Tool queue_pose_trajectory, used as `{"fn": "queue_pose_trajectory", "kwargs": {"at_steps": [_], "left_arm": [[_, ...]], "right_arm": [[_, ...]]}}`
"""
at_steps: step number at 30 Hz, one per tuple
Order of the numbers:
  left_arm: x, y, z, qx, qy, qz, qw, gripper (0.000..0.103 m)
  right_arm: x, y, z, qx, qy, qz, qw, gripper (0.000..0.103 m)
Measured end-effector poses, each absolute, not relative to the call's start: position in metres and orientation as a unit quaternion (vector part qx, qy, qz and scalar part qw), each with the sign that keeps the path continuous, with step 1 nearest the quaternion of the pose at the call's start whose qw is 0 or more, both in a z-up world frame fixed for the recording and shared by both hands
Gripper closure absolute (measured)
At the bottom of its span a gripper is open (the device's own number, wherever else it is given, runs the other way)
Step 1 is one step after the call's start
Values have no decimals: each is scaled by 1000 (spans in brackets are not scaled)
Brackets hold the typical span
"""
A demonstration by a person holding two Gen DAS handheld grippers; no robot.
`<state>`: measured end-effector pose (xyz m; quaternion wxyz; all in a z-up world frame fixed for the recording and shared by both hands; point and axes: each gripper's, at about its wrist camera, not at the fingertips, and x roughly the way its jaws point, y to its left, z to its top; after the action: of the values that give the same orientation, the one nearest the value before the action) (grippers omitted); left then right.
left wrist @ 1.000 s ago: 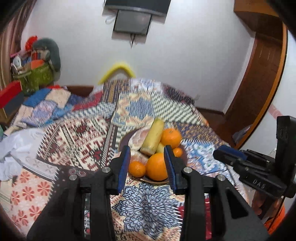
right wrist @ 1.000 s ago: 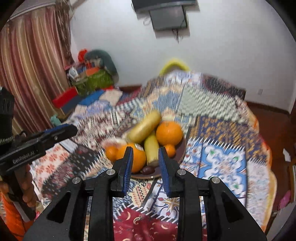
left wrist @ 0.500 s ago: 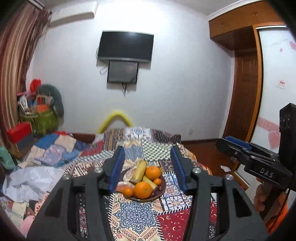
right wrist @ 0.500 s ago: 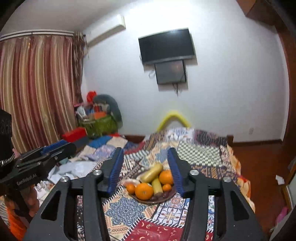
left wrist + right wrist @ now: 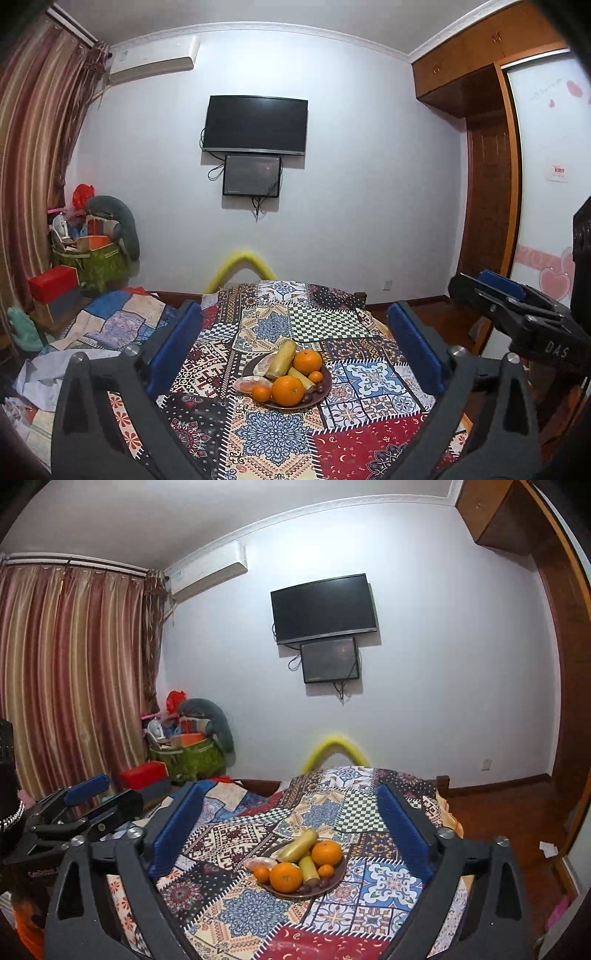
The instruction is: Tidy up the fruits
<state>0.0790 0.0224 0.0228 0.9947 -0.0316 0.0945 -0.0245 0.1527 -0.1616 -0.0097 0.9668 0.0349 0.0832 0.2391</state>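
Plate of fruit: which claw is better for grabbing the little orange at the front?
Probably the left claw. The little orange sits at the plate's left edge, on its side. The right claw is just as far back; both have just been opening, empty.

Dim, even light; bowed, vignetted edges

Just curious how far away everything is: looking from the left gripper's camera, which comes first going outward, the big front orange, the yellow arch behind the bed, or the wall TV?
From the left gripper:
1. Front orange, on the plate straight ahead.
2. Yellow arch, past the bed's far end.
3. Wall TV, high on the back wall.
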Motion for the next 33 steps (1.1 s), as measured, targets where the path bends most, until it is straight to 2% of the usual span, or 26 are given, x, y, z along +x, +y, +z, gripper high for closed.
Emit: {"fn": "queue_pose_trajectory", "kwargs": {"at_steps": [2,33], "left_arm": [[78,24,22,-34,95,-21,995,1],[75,21,19,-34,95,-21,995,0]], "right_arm": [[146,-164,-11,34,78,233,969,0],[140,-171,-12,29,84,231,969,0]]}}
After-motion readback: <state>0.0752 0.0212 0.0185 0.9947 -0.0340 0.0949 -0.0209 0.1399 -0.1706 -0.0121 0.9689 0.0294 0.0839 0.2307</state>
